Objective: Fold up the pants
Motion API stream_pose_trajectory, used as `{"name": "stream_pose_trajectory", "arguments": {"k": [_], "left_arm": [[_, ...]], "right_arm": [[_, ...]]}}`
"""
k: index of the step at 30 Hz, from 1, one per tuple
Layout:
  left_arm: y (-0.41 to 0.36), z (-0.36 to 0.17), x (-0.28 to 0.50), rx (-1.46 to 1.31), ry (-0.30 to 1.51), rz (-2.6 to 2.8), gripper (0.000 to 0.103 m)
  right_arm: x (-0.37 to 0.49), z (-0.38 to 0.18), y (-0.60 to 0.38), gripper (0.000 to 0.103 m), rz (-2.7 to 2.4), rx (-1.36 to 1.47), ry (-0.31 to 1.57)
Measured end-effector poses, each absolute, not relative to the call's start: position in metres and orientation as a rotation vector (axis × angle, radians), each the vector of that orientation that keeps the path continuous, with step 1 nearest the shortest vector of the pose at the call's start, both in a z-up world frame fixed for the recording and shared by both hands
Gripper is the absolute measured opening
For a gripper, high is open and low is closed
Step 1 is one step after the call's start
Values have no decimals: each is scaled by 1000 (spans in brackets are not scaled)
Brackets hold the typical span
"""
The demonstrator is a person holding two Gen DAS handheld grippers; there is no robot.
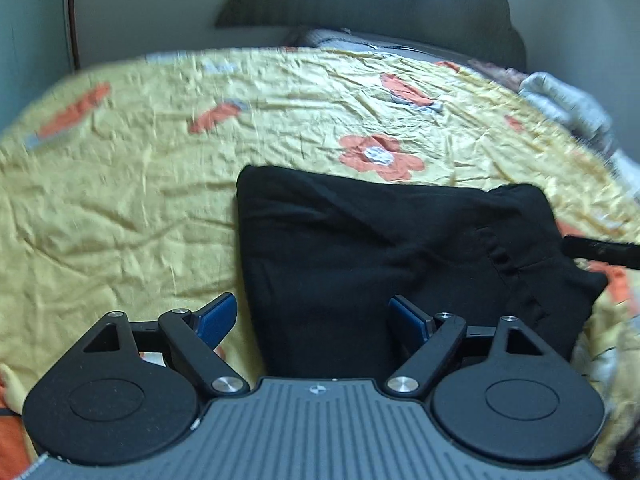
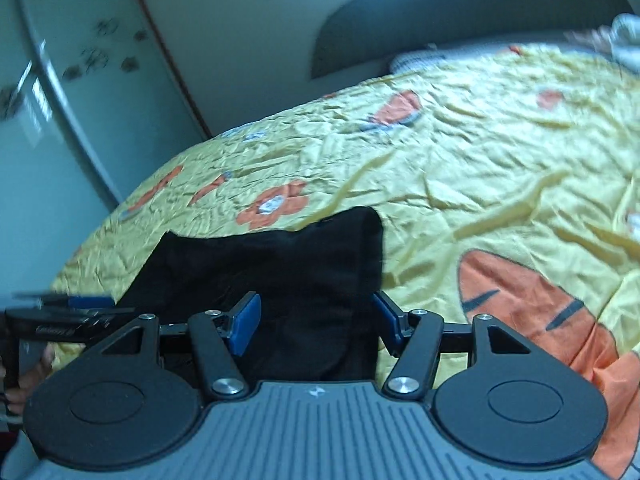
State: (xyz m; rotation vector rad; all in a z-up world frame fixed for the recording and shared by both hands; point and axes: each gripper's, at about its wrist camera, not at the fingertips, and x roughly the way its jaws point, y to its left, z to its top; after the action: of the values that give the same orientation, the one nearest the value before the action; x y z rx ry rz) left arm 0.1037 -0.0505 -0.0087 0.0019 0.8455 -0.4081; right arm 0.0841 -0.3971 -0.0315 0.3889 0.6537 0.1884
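Two grippers hang over a bed spread with a wrinkled yellow bedsheet [image 1: 120,208] printed with orange flowers. Farthest left in the right wrist view, a blurred part of the left gripper juts in at the frame edge above the sheet, with a bit of the person's hand [image 2: 24,376] under it. In its own view the left gripper [image 1: 312,318] has its blue pads [image 1: 218,316] spread wide, and nothing is pinched between them; the left pad lies over bare sheet, the right one over black cloth. Just right of that, the black pants [image 1: 360,248] lie folded into a compact, roughly rectangular bundle on the sheet, a stitched seam showing toward its right end. Further right, the right gripper [image 2: 316,322] stands over the near edge of the same pants [image 2: 280,264], its jaws partly apart and gripping nothing; the cloth lies beneath the gap. Beyond it, rumpled pale bedding [image 1: 568,104] sits at the far right corner of the bed.
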Motion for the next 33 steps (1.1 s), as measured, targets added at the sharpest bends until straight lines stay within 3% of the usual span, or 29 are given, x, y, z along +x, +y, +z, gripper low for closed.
{"name": "stream_pose_trajectory", "arguments": {"k": [4,14,18,22,24,25,26,27,28,31,33], "left_arm": [[-20,-16,122,-143,928,-463,85],[-4,-27,143,-367,1024,-683,88],[-14,-32,144,-393,1007,-735,93],[-20,-38,151,-461,996,-746,92],[-20,-38,154,-498,993,-725,86],[-21,-38,155,-505,996,-710,78],[-22,-38,156,-496,1001,-691,66],[-23,-37,156,-473,1002,-670,59],[-24,-37,156,-445,998,-652,47],[-23,-36,154,-403,985,-620,31],[-22,-35,150,-396,968,-602,26]], "right_arm": [[95,-46,-415,67,256,473,721],[113,-60,-431,69,469,604,786],[128,-60,-424,82,564,623,802],[146,-67,-420,84,618,695,792],[151,-68,-420,82,618,725,783],[153,-68,-418,75,606,718,782],[153,-68,-414,67,583,690,793],[153,-68,-411,48,559,666,806],[152,-69,-411,39,537,661,810],[147,-70,-409,36,501,664,791],[142,-67,-403,35,478,638,776]]}}
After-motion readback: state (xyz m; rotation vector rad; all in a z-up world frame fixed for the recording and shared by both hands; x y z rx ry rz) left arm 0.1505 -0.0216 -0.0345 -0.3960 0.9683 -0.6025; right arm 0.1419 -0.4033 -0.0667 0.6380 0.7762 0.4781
